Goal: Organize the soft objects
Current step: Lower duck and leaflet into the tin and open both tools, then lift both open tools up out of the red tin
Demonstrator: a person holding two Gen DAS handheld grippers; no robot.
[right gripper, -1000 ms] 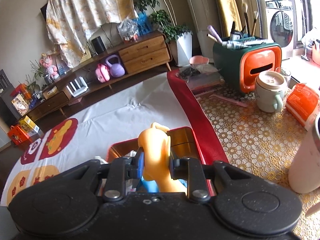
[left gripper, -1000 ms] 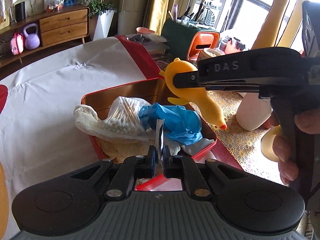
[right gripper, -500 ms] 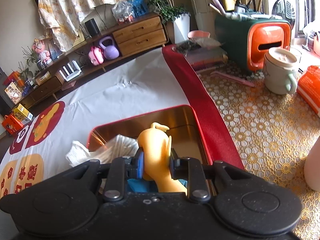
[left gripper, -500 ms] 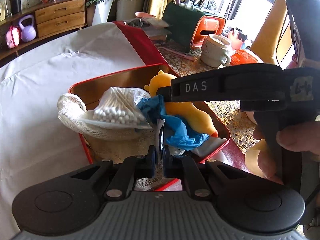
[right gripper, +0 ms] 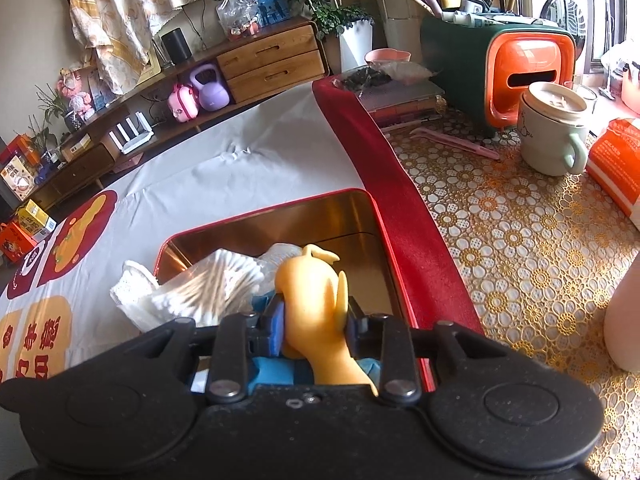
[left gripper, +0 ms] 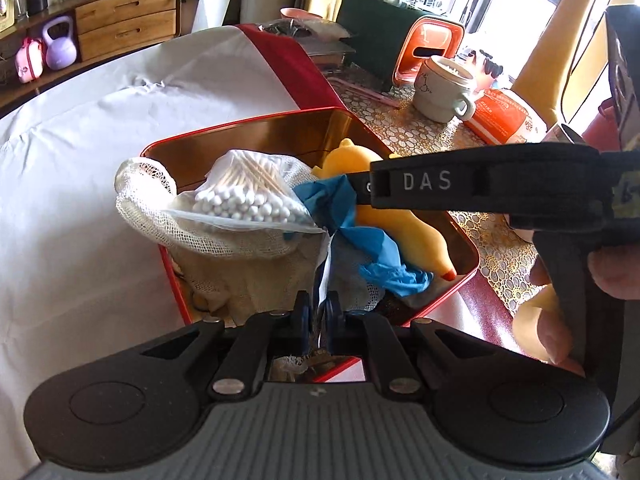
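Observation:
A red tin box (left gripper: 248, 130) (right gripper: 384, 240) with a gold inside holds a bag of cotton swabs (left gripper: 244, 196) (right gripper: 200, 288), white mesh cloth (left gripper: 140, 184), a blue glove (left gripper: 372, 240) and a yellow rubber duck toy (left gripper: 404, 236) (right gripper: 312, 300). My right gripper (right gripper: 314, 320) is shut on the duck toy, which lies low in the box at its right side; its finger shows in the left wrist view (left gripper: 440, 182). My left gripper (left gripper: 320, 312) is shut on a thin white plastic or cloth edge (left gripper: 325, 276) at the box's near rim.
The box sits on a white cloth (left gripper: 80, 160) beside a red band (right gripper: 392, 184). To the right, on a gold lace mat (right gripper: 520, 220), stand a lidded mug (right gripper: 554, 132), an orange packet (right gripper: 616, 164) and a green-orange holder (right gripper: 500, 64). A white vessel (right gripper: 624, 320) stands near right.
My right gripper has lowered the duck toy from above the box down into it, beside the blue glove. My left gripper keeps its hold at the near rim.

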